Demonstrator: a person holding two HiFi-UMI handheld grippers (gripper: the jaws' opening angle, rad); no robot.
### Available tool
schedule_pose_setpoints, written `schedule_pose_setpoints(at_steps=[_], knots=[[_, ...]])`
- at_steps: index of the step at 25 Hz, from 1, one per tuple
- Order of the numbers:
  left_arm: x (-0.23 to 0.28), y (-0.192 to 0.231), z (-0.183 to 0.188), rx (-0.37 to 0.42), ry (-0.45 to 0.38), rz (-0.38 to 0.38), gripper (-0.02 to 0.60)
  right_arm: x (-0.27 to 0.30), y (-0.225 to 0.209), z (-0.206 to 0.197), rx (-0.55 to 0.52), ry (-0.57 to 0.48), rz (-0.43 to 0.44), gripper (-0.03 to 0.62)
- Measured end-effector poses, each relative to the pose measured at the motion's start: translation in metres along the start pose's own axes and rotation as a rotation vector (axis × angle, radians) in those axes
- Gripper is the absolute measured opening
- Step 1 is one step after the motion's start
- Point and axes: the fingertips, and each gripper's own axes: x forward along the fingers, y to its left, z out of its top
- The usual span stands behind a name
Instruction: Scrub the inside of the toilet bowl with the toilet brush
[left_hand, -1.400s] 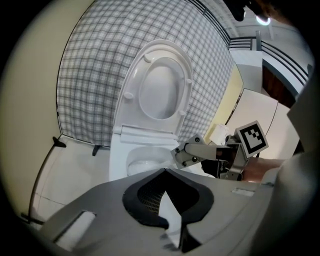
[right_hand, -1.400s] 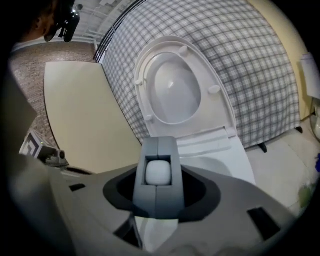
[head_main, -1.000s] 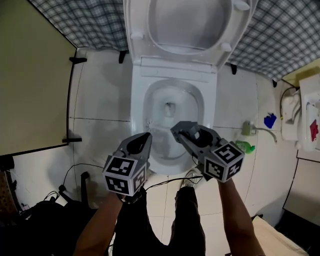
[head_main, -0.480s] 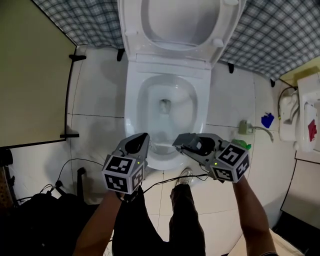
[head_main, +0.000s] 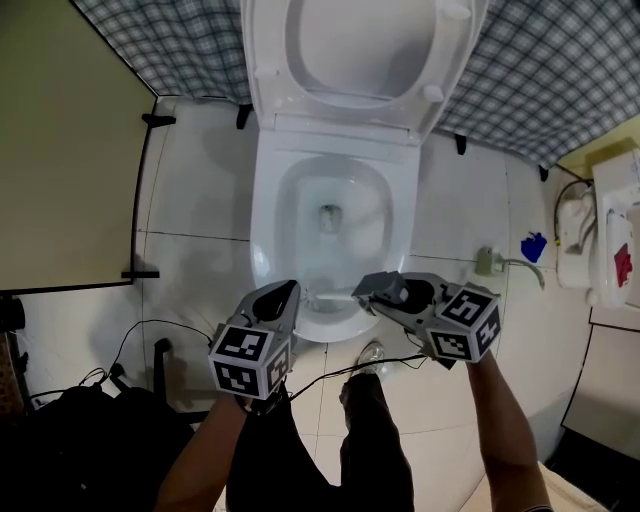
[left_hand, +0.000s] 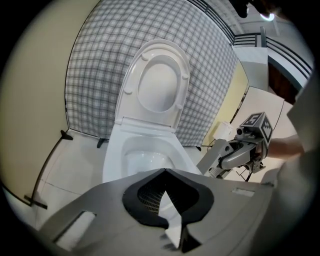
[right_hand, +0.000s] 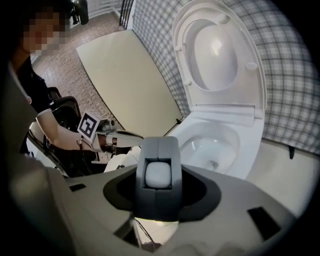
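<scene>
Over the last second the right gripper (head_main: 362, 290) has drawn back from above the middle of the toilet bowl (head_main: 266, 232) to its near rim, and it now points left across that rim rather than into the basin. The left gripper (head_main: 288, 290) has shifted only slightly toward the person.

The right gripper's fingers are closed tight on the toilet brush (head_main: 322, 296). In the right gripper view the white rounded end of the handle sits boxed between them. In the head view the pale shaft runs left from those fingers along the near edge of the bowl and ends just beside the tip of the left gripper. The brush head itself cannot be made out clearly there.

The left gripper's fingers are brought together to a point with nothing between them. In the left gripper view only a thin wedge of white porcelain shows between their ribbed black pads. This gripper hangs over the near left part of the rim.

The seat and lid (head_main: 352, 45) stand raised at the far side against a checked wall (head_main: 560, 70). The drain opening (head_main: 328, 216) lies in the centre of the bowl, well apart from both grippers. A dark cable (head_main: 150, 335) trails over the tiled floor (head_main: 200, 200) to the left, and a small blue object (head_main: 534, 246) lies on the floor to the right.
</scene>
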Motion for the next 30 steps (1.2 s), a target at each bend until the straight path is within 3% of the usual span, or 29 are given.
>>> schedule_pose_setpoints(at_steps=[7,13,20,30], knots=[[0.003,0.014,0.000,0.034,0.030,-0.018,0.010,0.021,-0.013,0.006,0.189,-0.217,-0.093,0.196],[0.010,0.021,0.004,0.059,0.051,-0.045,0.011,0.035,-0.034,0.026,0.266,-0.415,-0.233,0.195],[0.024,0.024,0.020,0.071,0.047,-0.085,0.011,0.047,-0.063,0.054,0.272,-0.549,-0.380,0.196],[0.032,0.030,0.028,0.061,0.052,-0.103,0.010,0.041,-0.090,0.095,0.145,-0.576,-0.480,0.195]])
